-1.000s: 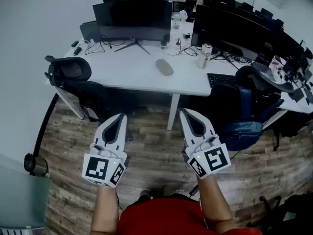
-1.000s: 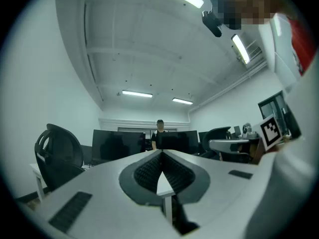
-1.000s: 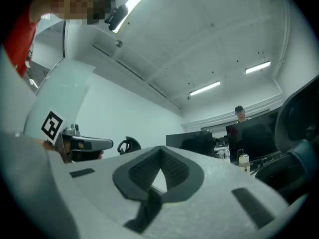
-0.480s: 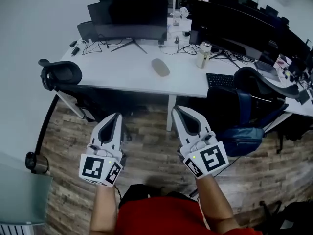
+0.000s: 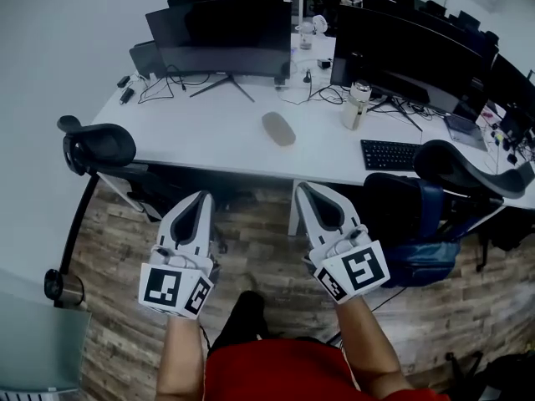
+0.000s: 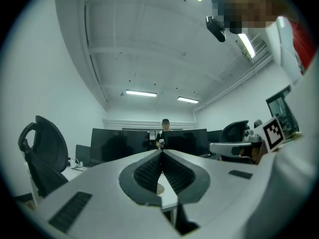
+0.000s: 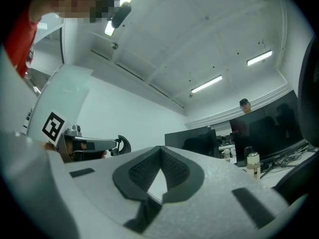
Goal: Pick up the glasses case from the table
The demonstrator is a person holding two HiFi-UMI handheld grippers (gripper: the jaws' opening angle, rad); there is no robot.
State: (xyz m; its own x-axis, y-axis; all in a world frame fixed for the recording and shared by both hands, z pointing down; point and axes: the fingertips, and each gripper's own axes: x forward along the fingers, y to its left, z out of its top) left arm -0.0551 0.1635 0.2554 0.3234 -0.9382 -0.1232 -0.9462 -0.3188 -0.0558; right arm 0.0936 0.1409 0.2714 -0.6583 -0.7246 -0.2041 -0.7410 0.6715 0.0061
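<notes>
The glasses case (image 5: 278, 129) is a grey oval lying on the white table (image 5: 217, 132), in front of the left monitor. Both grippers hang over the wooden floor short of the table's near edge, pointing toward it. My left gripper (image 5: 203, 197) is shut with nothing in it, left of and below the case. My right gripper (image 5: 303, 187) is shut and empty, nearly straight below the case. In the left gripper view the jaws (image 6: 160, 152) meet at the tip. The right gripper view shows the same closed tip (image 7: 161, 148).
Two dark monitors (image 5: 226, 36) (image 5: 401, 53) stand at the back of the table, with a tumbler (image 5: 354, 105) and a keyboard (image 5: 390, 154) to the right. A black chair (image 5: 99, 144) stands left, and another chair with a blue backpack (image 5: 418, 232) right. A person sits behind the monitors.
Both grippers have moved forward toward the table, whose near edge now lies closer to their tips. Their jaws stay shut and empty.
</notes>
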